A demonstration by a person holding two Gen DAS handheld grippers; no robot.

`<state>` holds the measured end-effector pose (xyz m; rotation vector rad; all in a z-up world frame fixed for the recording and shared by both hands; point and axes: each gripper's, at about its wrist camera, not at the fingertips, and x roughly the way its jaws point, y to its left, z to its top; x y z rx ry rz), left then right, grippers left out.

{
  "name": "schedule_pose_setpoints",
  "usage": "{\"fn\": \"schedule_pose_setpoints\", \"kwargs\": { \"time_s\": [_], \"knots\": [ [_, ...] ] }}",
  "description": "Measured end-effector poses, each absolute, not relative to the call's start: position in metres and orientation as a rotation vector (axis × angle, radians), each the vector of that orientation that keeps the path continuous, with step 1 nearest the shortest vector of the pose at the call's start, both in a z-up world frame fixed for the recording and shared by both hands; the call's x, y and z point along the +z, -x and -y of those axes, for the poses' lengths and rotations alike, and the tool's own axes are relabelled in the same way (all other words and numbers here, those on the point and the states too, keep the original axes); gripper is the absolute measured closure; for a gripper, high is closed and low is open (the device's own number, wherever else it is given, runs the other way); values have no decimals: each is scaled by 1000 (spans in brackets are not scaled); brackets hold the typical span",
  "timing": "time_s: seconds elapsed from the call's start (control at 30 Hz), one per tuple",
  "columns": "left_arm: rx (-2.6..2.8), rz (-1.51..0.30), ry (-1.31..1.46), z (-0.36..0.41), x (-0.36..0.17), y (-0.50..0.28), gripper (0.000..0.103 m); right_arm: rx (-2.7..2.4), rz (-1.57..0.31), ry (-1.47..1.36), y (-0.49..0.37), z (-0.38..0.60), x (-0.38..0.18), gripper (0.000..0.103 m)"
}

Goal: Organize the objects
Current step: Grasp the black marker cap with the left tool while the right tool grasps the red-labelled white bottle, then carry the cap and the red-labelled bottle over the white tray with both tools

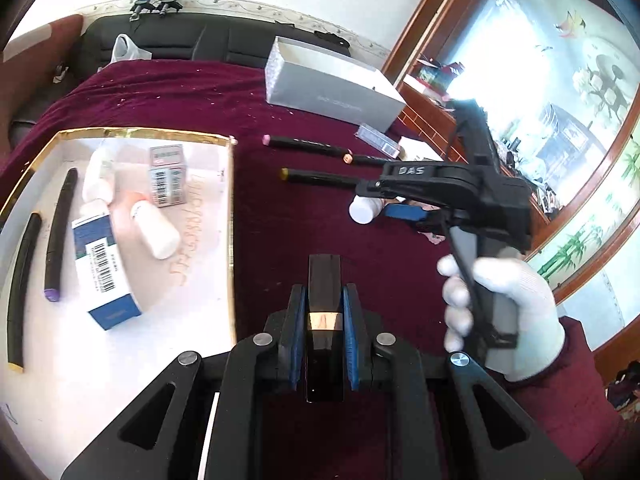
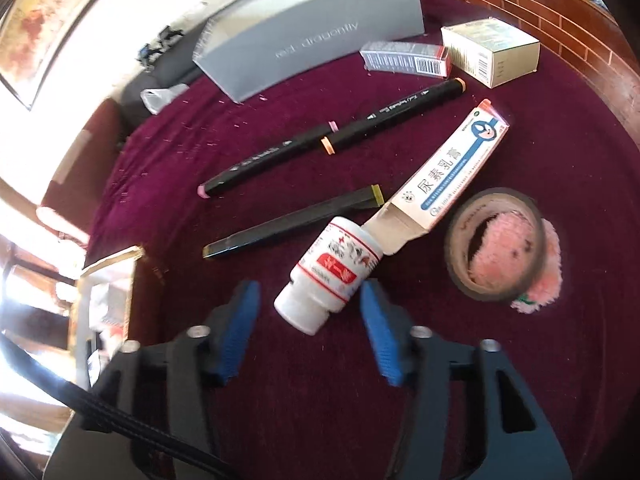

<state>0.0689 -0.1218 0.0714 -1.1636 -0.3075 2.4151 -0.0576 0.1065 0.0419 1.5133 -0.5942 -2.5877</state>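
Note:
My left gripper is shut on a black stick with a gold band, held above the maroon cloth just right of the white gold-rimmed tray. The tray holds two black markers, a white bottle, a blue-white box and a grey box. My right gripper is open, its blue pads either side of a white pill bottle lying on the cloth. It also shows in the left wrist view, over the bottle.
Three black markers lie on the cloth beyond the bottle, beside an open ointment carton. A tape roll sits on a pink pad at right. A long grey box, a small red-ended carton and a cream box lie farther back.

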Motion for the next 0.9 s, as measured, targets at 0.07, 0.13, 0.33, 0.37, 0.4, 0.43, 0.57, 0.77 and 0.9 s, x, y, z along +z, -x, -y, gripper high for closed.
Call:
{"fn": "schedule_pose_setpoints", "kwargs": {
  "time_s": [0.07,0.13,0.33,0.37,0.4,0.43,0.57,0.77,0.9],
  "knots": [
    [2414,317,1163,126,70,-69,89,-2633,569,-1524,63,-101,42,57],
    [2413,325,1159,130,69,-69,89,-2659,538,-1538,67,-98,42,57],
    [2418,354,1161,141,67,-69,89,-2680,528,-1597,74,-100,31,69],
    [2425,359,1160,145,67,-71,89,-2681,527,-1590,72,-103,31,69],
    [2431,361,1160,147,68,-71,89,-2670,544,-1585,70,-105,32,69],
    [2437,365,1161,150,68,-72,89,-2657,566,-1581,66,-109,33,69],
    [2470,391,1160,166,71,-76,89,-2625,586,-1530,50,-114,43,69],
    [2573,386,1139,198,82,-81,89,-2553,537,-1423,24,-94,77,69],
    [2665,347,1131,224,93,-75,89,-2486,483,-1358,15,-64,98,69]
  ]
}}
